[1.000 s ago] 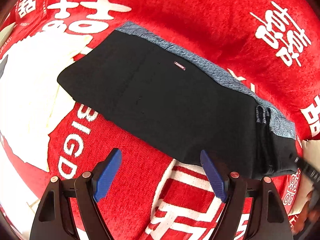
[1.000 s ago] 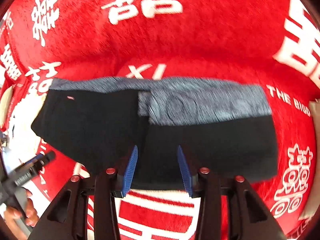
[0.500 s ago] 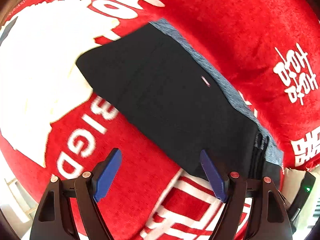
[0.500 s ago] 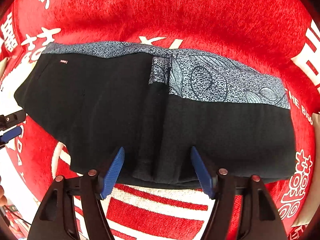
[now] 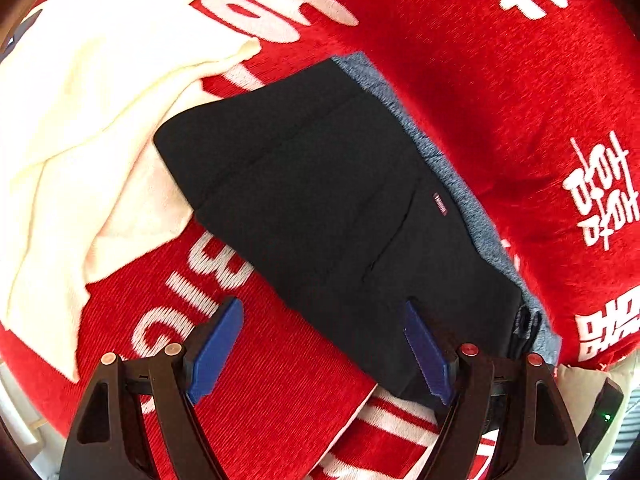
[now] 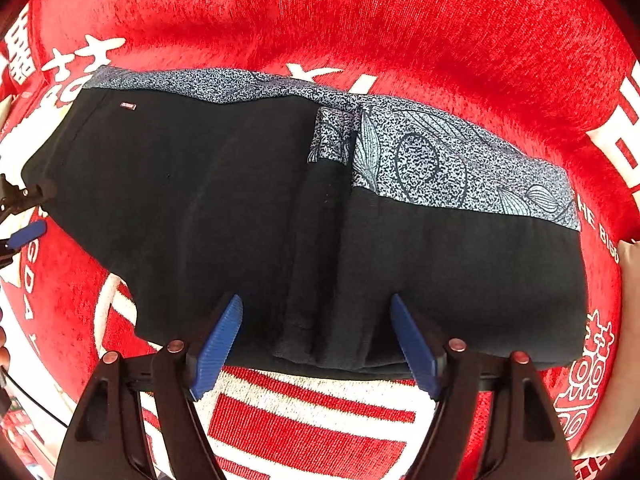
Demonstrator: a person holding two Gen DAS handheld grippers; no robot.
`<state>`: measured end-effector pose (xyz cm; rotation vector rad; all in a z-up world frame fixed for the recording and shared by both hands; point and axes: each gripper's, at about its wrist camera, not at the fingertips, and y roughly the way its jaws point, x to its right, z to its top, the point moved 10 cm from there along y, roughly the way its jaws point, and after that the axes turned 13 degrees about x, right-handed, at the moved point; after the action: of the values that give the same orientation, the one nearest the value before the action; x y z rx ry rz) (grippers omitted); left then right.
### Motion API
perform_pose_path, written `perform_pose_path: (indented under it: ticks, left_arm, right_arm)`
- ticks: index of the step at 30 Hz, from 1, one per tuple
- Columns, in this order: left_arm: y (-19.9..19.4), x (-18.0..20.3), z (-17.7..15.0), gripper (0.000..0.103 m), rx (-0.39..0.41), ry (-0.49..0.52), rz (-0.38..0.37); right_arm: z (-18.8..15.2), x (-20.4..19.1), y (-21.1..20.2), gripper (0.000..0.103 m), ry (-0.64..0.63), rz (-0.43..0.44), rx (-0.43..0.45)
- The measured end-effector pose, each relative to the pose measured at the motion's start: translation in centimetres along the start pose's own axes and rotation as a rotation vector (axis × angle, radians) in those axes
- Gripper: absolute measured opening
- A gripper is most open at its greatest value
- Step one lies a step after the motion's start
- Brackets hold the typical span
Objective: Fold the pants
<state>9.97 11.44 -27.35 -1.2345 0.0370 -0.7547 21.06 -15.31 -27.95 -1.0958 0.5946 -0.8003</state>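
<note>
Now we hold both grippers, left gripper (image 5: pixel 324 344) and right gripper (image 6: pixel 316 336), spread wide, gripping nothing. Folded black pants (image 6: pixel 280 208) lie at twelve o'clock on our red blanket (image 6: pixel 360 20).

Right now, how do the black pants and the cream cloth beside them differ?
The black pants are dark with a blue-grey patterned band and folded into a neat block; the cream cloth is plain, pale and lies rumpled. The pants overlap the cloth's edge. Both rest on the red blanket.
</note>
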Motion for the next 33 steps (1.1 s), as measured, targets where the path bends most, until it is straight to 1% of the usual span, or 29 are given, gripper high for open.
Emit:
perform_pose_path:
  ticks: [2,3,6,8,13,16,17,18,19,21,23,26,27,28,29,30,31,32,33]
  left_arm:
    - [0.1,0.0,0.3,0.089,0.013,-0.026,-0.040]
    - [0.1,0.1,0.5,0.093,0.023,-0.054,-0.076]
    - [0.2,-0.1,1.2,0.093,0.056,-0.123,-0.141]
    - [0.5,0.1,1.7,0.093,0.073,-0.158,-0.197]
    - [0.7,0.6,2.7,0.095,0.094,-0.247,-0.285]
    - [-0.3,1.5,3.7,0.095,0.130,-0.294,-0.383]
    - [-0.3,1.7,3.9,0.095,0.141,-0.291,-0.400]
    - [0.1,1.8,4.0,0.096,0.145,-0.272,-0.394]
    - [0.6,1.9,3.8,0.100,0.138,-0.260,-0.379]
    - [1.9,1.6,3.4,0.100,0.111,-0.263,-0.351]
    - [2.1,2.0,3.7,0.101,0.130,-0.245,-0.326]
    - [2.7,2.6,3.7,0.101,0.114,-0.209,-0.231]
    - [2.6,2.7,3.7,0.093,0.113,-0.200,-0.197]
    - [2.6,2.6,3.7,0.071,0.117,-0.179,-0.150]
    - [2.5,2.2,3.7,0.057,0.117,-0.147,-0.097]
    - [2.5,1.7,3.6,0.030,0.111,-0.117,-0.052]
    - [2.4,1.4,3.6,0.029,0.104,-0.091,-0.031]
    - [2.1,1.5,3.6,0.027,0.106,-0.074,-0.031]
    - [1.6,1.9,3.6,0.025,0.119,-0.027,-0.018]
  right_arm:
    - [0.1,-0.1,0.1,0.079,-0.002,-0.004,-0.002]
    - [0.1,-0.1,0.1,0.079,-0.003,-0.006,-0.002]
    - [0.1,-0.1,0.2,0.079,-0.005,-0.009,-0.001]
    - [0.2,-0.1,0.2,0.079,-0.003,-0.010,-0.001]
    - [0.1,-0.1,0.1,0.079,-0.003,-0.012,-0.001]
    - [0.1,-0.1,0.1,0.079,0.000,-0.012,0.001]
    - [0.1,-0.1,0.1,0.079,-0.001,-0.013,0.003]
    - [0.1,-0.1,0.1,0.079,-0.002,-0.014,0.005]
    - [0.1,-0.1,0.1,0.079,-0.002,-0.014,0.007]
    - [0.1,-0.1,0.1,0.079,-0.002,-0.014,0.010]
    - [0.1,-0.1,0.0,0.079,0.001,-0.011,0.012]
    - [0.0,-0.1,-0.1,0.079,0.002,-0.005,0.016]
    - [0.1,0.0,-0.2,0.079,0.005,0.002,0.014]
    - [0.2,0.0,-0.3,0.080,0.008,0.006,0.012]
    - [0.4,0.1,-0.5,0.080,0.012,0.010,0.011]
    - [0.6,0.2,-0.8,0.080,0.013,0.010,0.010]
    - [1.0,0.3,-1.2,0.080,0.014,0.003,0.012]
    - [1.7,0.6,-2.0,0.080,0.017,-0.003,0.025]
    - [2.2,0.6,-2.5,0.080,0.019,-0.003,0.034]
